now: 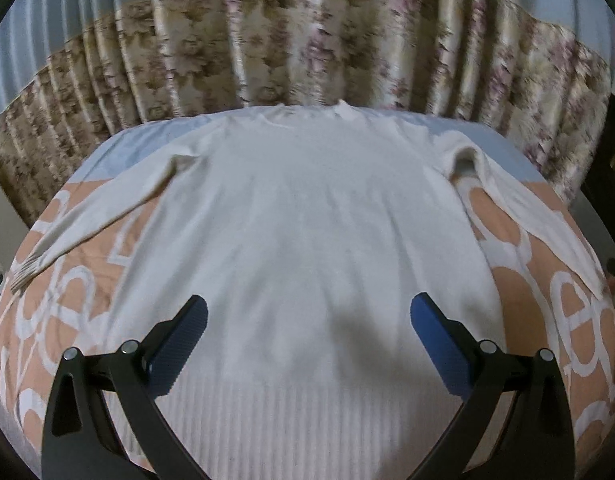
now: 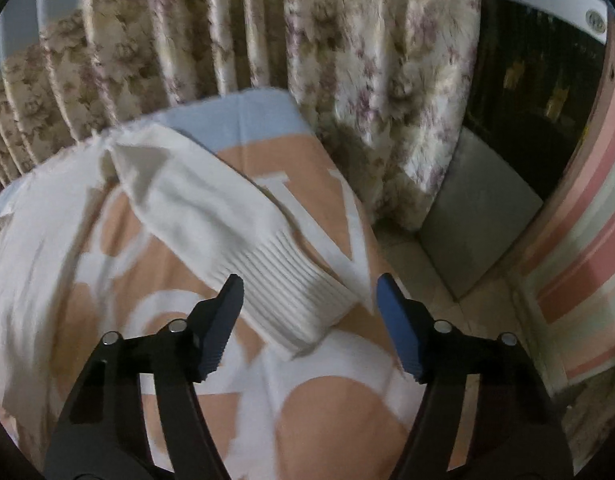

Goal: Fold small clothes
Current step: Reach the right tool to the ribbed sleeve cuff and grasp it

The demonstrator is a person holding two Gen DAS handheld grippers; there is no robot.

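Right tool [image 2: 309,300], jaws apart over the cuff [image 2: 295,300], should pinch both layers, probably, while left tool [image 1: 309,320] hangs apart above the sweater [image 1: 307,220].

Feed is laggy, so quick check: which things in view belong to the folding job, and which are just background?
Job:
white sweater
its right sleeve cuff
left tool, open
right tool, open

Background:
patterned bed cover
floral curtain
dark cabinet

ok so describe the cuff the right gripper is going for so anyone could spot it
Start at the peach and white bedspread beside the floral curtain. A cream sweater sleeve runs diagonally across it. The cuff is its ribbed end, lying between the open right hand-held gripper fingers.
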